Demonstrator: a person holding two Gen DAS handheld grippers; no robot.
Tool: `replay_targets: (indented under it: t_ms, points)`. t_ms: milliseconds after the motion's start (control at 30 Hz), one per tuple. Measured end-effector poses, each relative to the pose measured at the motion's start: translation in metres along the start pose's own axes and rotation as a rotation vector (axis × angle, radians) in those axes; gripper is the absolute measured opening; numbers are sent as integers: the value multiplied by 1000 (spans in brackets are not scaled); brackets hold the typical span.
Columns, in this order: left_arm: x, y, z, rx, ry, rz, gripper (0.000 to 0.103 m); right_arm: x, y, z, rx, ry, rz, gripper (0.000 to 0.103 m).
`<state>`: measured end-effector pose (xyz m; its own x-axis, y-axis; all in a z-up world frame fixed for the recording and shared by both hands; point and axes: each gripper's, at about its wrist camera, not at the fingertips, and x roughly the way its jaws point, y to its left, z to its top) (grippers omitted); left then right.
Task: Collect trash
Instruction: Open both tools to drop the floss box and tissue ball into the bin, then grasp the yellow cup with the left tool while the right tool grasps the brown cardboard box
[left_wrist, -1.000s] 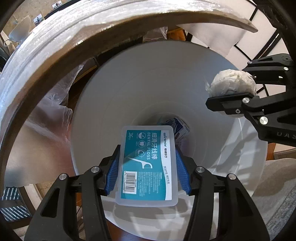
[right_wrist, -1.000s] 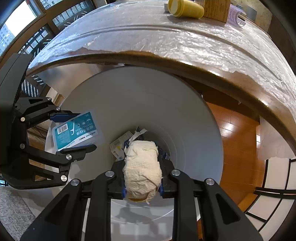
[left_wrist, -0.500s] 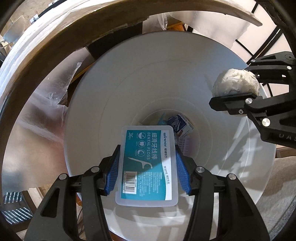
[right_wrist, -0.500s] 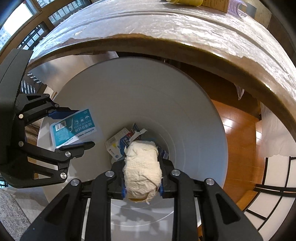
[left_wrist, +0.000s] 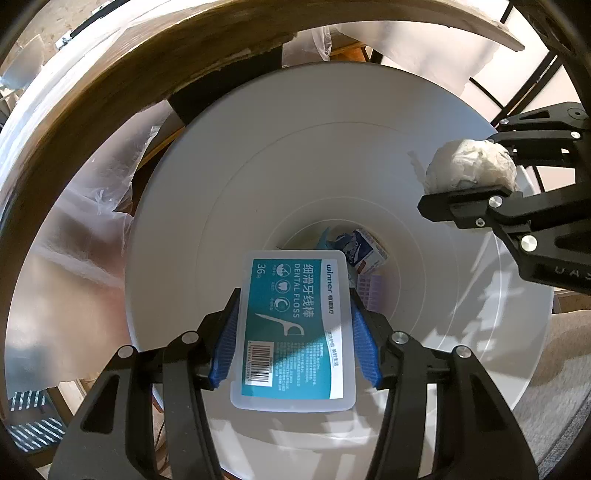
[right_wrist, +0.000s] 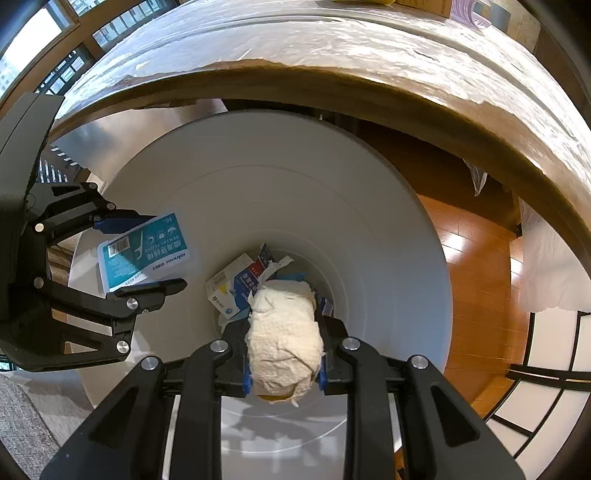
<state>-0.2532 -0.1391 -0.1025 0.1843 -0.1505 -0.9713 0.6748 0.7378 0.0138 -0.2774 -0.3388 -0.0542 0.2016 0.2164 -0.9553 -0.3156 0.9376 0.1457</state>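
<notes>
Wide open white bin (left_wrist: 258, 192) mouth below both grippers, boxes and scraps (right_wrist: 236, 284) only deep at the bottom, table edge (right_wrist: 332, 92) close behind the bin, wood floor (right_wrist: 476, 251) free beside it

place: home | cues: wooden table (right_wrist: 332, 85), hardwood floor (right_wrist: 476, 258), rug (left_wrist: 561, 387), white bin (right_wrist: 295, 192)

Left wrist view: white bin (left_wrist: 229, 192) sits more fully in frame vs a sec ago; table edge (left_wrist: 110, 85) slid up and away; more trash at bin bottom showing — small blue-white carton (left_wrist: 364, 249), purple bit beside it. Right wrist view: yellow cup gone off the top edge.
</notes>
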Motion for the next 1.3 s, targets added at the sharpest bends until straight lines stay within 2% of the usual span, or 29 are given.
replay_targets:
  t_ms: [367,400,433,500,567,733,867,900,967,1033,1067,1167,1300]
  points:
    - [1,2,-2,-1,4,8,56,1,-4,0,10,-3,-1,25]
    - [2,3,-2,0,5,24,56,-1,-5,-1,21,-5,-3,29]
    - [3,3,-2,0,6,37,58,-2,-6,-1,30,-9,4,40]
    - [2,4,-2,-4,0,37,64,-8,-8,-2,48,-26,17,55]
    - [-2,5,-3,-15,-11,32,70,-15,-9,-3,50,-38,17,56]
    - [-20,7,-5,-41,-38,11,70,-37,-7,-5,22,-77,-3,56]
    - [-60,9,-6,-70,-130,-19,70,-75,1,-7,-22,-156,-30,57]
    - [-69,10,-6,-75,-152,-21,71,-88,3,-5,-33,-187,-41,60]
    - [-96,14,-2,-93,-230,-10,90,-111,2,2,-45,-262,-71,74]
    - [-118,20,3,-114,-313,15,100,-130,-5,13,-35,-338,-112,90]
    - [-129,24,9,-128,-360,38,100,-139,-10,21,-21,-374,-125,92]
    - [-142,33,28,-133,-417,52,100,-153,-30,43,26,-434,-127,94]
    - [-138,32,56,-93,-434,89,100,-157,-64,83,113,-480,-105,94]
